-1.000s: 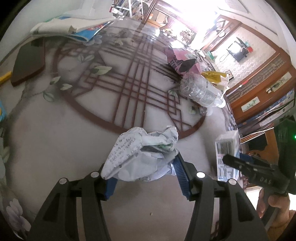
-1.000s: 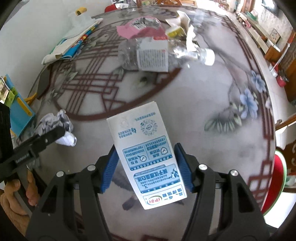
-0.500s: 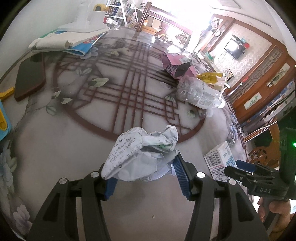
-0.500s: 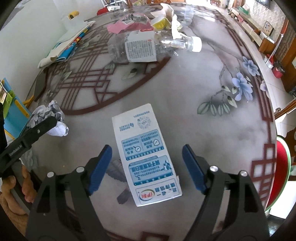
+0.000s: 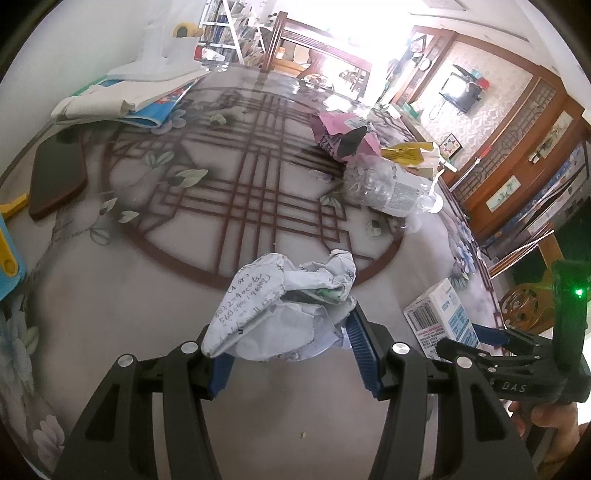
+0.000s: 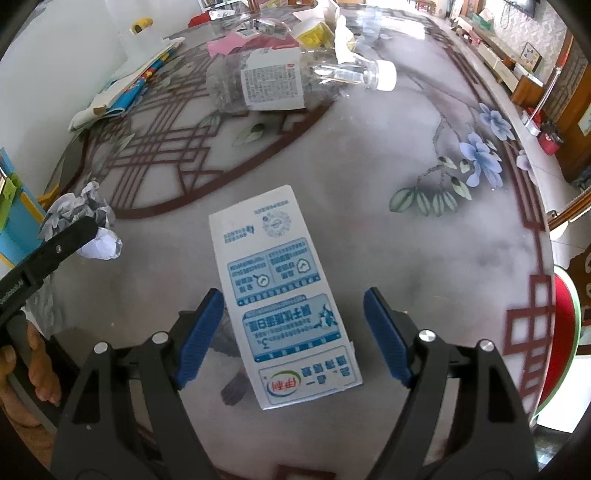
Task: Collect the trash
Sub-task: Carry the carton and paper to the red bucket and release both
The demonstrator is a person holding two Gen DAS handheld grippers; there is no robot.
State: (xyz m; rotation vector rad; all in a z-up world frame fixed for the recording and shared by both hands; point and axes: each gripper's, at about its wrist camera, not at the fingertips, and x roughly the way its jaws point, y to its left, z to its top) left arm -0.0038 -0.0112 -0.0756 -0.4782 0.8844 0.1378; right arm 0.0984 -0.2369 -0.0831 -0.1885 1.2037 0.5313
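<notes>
My left gripper (image 5: pixel 288 343) is shut on a crumpled ball of written-on paper (image 5: pixel 280 306), held just above the glass tabletop (image 5: pixel 110 295). In the right wrist view a white and blue milk carton (image 6: pixel 284 291) lies flat on the table between the blue pads of my right gripper (image 6: pixel 293 328), which stands open with a gap on both sides of the carton. The same carton (image 5: pixel 439 317) shows at the right of the left wrist view, with the right gripper beside it. The paper ball (image 6: pixel 81 225) and a left finger (image 6: pixel 48 251) appear at the left of the right wrist view.
A crushed clear plastic bottle (image 6: pixel 291 81), a pink wrapper (image 6: pixel 251 42) and a yellow packet (image 6: pixel 314 33) lie together farther back. Books and papers (image 5: pixel 129 99) sit at the far left, with a dark flat board (image 5: pixel 55 177) near the edge. The table's rim (image 6: pixel 532 229) curves along the right.
The right gripper's jaws have spread apart and let go of the milk carton, which now lies flat on the table. The left gripper keeps its hold on the paper ball.
</notes>
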